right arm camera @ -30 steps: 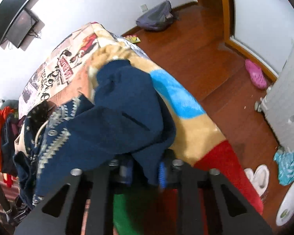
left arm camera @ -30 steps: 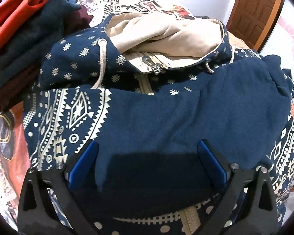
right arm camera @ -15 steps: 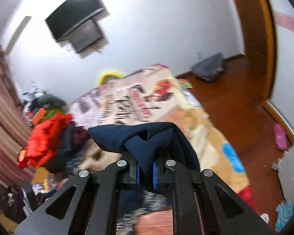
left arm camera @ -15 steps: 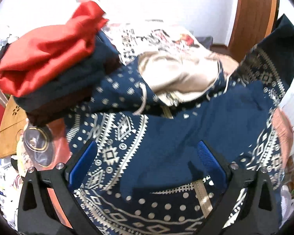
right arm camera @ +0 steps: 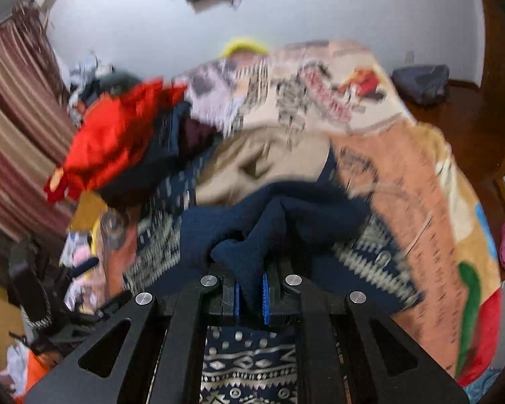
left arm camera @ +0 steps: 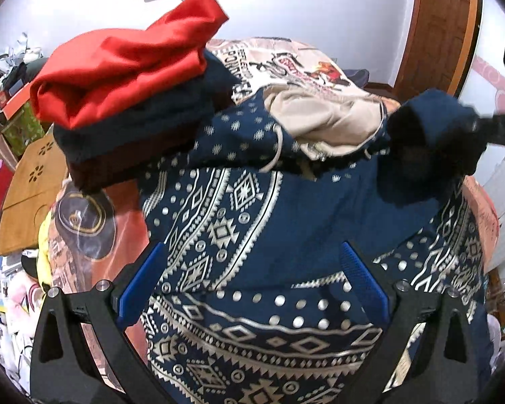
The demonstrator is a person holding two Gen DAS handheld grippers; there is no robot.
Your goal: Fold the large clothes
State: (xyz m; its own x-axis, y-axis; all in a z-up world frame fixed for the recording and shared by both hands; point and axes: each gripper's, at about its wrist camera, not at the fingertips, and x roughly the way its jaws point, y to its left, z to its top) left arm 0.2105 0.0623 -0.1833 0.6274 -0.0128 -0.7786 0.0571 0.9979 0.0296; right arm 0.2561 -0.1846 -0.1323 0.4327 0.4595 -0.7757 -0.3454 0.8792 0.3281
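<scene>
We found the right tool (right arm camera: pixel 249 298) clamped on the hoodie (left arm camera: pixel 286 222) sleeve, left tool (left arm camera: pixel 252 282) open; lay the sleeve flat across the chest.

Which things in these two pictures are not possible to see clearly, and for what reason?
- Hoodie, left wrist view: the lower hem is cut off by the bottom edge.
- Sleeve in the right gripper, right wrist view: motion blur hides which part is pinched.
- Folded stack, left wrist view: the garments under the red one cannot be identified.
- Left gripper: open, touching cloth or not is unclear.
</scene>
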